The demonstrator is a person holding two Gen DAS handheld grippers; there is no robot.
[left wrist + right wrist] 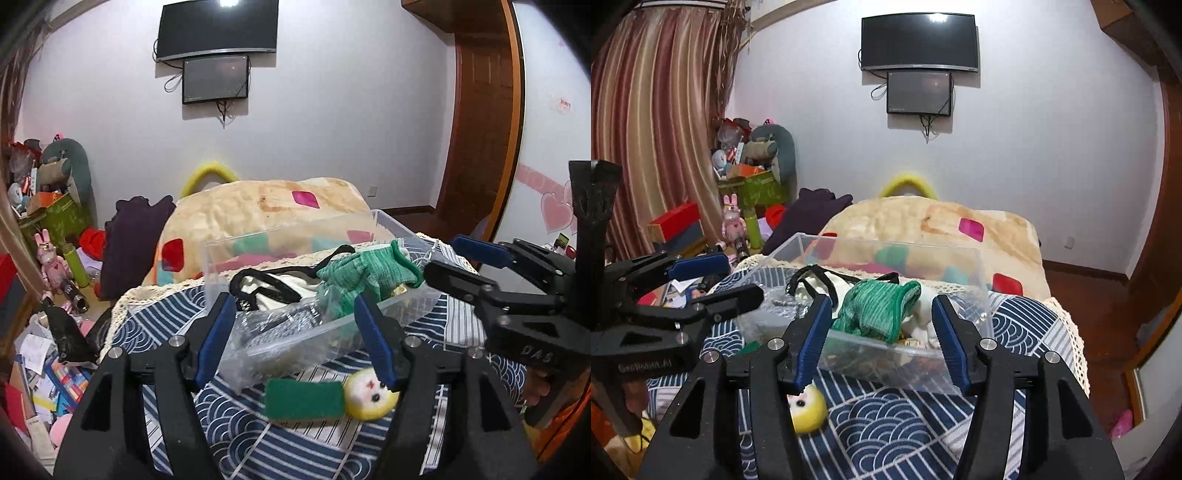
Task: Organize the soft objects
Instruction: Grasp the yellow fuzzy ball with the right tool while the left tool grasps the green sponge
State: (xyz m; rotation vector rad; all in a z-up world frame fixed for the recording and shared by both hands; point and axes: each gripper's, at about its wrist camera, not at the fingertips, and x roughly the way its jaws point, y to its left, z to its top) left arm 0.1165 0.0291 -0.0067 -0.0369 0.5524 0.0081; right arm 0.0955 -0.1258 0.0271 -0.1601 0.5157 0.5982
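On the blue wave-print cloth (229, 417) I see my left gripper (295, 299) spread with nothing between its pads. Next comes the green scouring pad (304, 400), touching the yellow plush head (371, 397). Behind them the green knit cloth (877, 308) lies in the clear bin (964, 266); my right gripper (881, 301) is spread, empty.

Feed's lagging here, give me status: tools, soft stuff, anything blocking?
Both tools open, empty: left tool, right tool. Green cloth in clear bin. Green sponge, yellow doll on blue cloth outside. Nothing blocking.
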